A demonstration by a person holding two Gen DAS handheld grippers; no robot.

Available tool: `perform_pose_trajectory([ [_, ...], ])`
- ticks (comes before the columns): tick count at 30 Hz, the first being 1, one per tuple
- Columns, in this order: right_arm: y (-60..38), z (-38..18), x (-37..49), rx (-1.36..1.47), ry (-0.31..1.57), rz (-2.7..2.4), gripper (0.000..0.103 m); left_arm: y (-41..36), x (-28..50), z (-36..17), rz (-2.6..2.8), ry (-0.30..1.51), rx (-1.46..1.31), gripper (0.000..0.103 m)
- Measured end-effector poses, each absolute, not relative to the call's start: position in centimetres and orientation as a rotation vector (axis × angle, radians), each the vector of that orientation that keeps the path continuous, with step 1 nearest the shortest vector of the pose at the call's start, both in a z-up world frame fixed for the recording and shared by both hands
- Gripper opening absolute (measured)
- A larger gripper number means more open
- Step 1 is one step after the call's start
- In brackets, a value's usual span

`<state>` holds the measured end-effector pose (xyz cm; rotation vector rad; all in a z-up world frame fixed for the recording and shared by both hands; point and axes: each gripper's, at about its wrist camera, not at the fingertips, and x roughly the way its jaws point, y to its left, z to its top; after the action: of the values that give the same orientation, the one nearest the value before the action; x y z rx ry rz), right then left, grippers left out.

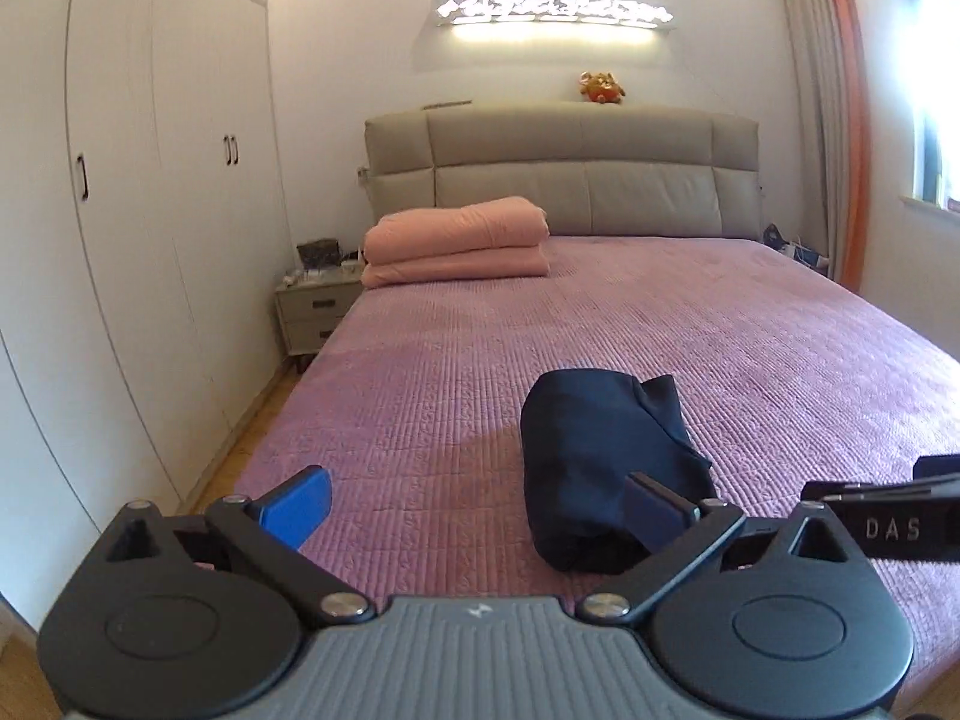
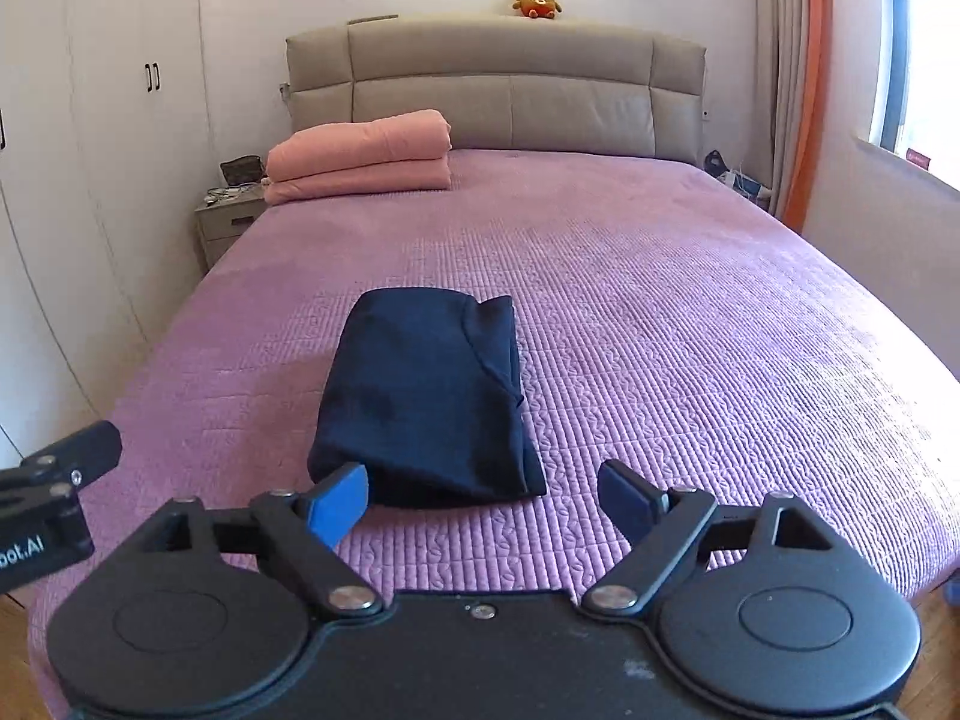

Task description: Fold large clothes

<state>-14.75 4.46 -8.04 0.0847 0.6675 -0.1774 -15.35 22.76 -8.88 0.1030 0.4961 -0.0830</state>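
Folded navy garment (image 2: 420, 396) lying on the purple bedspread (image 2: 690, 330), near the foot of the bed. Left claw (image 1: 477, 507) and right claw (image 2: 483, 501) side by side above it, tilted downward. Both spread wide, gripping nothing, blue pads (image 2: 336, 504) clear of the cloth.

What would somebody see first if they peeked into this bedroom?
Probably the dark blue garment, folded into a neat bundle near the foot of the big purple bed, just beyond both open grippers. Next comes the stack of folded pink blankets at the left of the headboard. A small orange plush toy sits on top of that headboard.
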Motion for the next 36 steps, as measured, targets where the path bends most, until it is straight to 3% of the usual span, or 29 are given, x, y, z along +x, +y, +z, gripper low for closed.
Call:
perform_pose_trajectory([
  [36,4.2,-8.3,-16.6,0.109,0.706,-0.161,0.100,21.6,-16.3,-9.2,-0.082,0.564,0.071,0.103],
])
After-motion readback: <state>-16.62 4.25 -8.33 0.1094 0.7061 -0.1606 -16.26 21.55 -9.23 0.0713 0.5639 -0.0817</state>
